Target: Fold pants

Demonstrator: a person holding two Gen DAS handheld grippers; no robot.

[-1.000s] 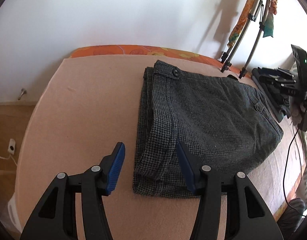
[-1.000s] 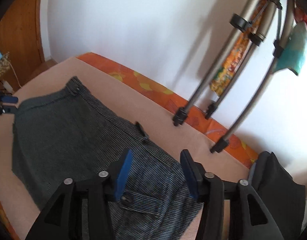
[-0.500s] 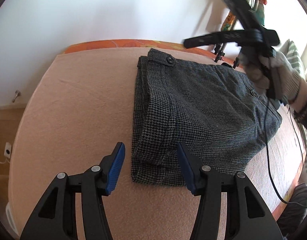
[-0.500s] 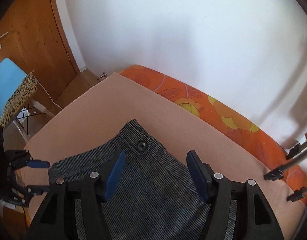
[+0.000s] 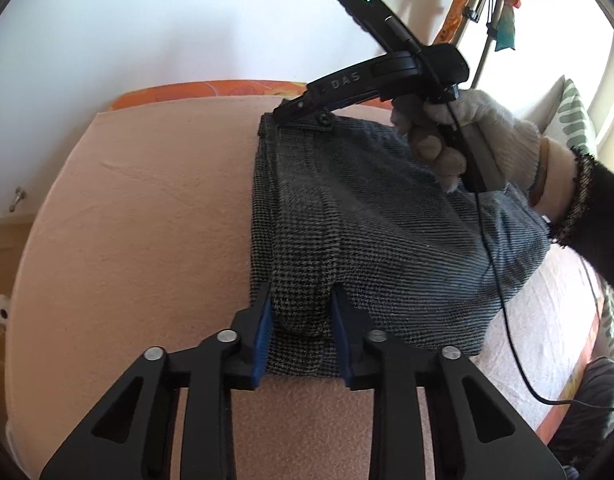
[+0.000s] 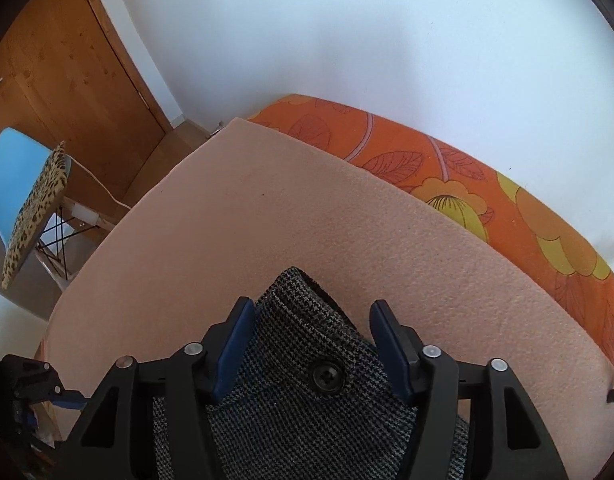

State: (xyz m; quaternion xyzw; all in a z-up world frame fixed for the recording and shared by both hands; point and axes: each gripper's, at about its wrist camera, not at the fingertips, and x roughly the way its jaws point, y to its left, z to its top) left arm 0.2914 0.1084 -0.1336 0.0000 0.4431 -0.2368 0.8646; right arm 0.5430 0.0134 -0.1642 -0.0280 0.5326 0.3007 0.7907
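Grey houndstooth pants (image 5: 367,224) lie folded on a peach blanket (image 5: 147,220). My left gripper (image 5: 301,320) is open, its blue pads straddling the near-left corner of the pants. My right gripper (image 6: 313,344) is open over the far waistband corner (image 6: 295,292), with the black button (image 6: 327,376) between its jaws. The right gripper (image 5: 299,110) also shows in the left wrist view, held by a gloved hand (image 5: 467,136). The left gripper's tips (image 6: 67,400) show at the lower left of the right wrist view.
An orange flowered mattress edge (image 6: 467,176) runs along the white wall. A blue chair with a leopard cushion (image 6: 31,200) and a wooden door (image 6: 67,60) stand left. A metal rack (image 5: 487,12) and a black cable (image 5: 507,320) are at right.
My left gripper has moved forward, so its pads now straddle the near corner of the pants. My right gripper has dropped lower over the waistband button corner.
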